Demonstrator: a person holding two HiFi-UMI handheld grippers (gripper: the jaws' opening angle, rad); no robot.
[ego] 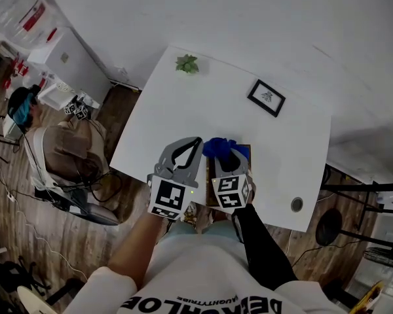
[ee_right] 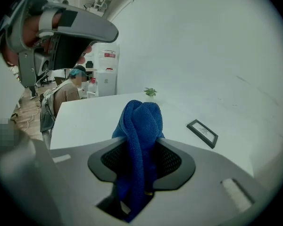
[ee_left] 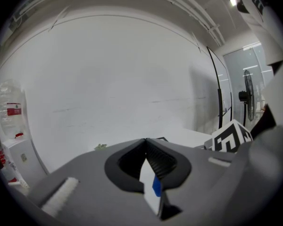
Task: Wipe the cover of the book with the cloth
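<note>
The blue terry cloth [ee_right: 140, 121] is bunched into a soft, upright wad, pinched between the jaws of the right claw [ee_right: 139, 147]. Its rounded, folded top rises above the jaw tips, and a narrower tail hangs down behind them. In the head view the cloth [ego: 219, 146] sits at the far end of a brown-covered book [ego: 246, 151]. The book lies flat on the white table [ego: 183, 110] close to the near edge. Most of its cover is hidden under the claw, with only brown margins showing.
</note>
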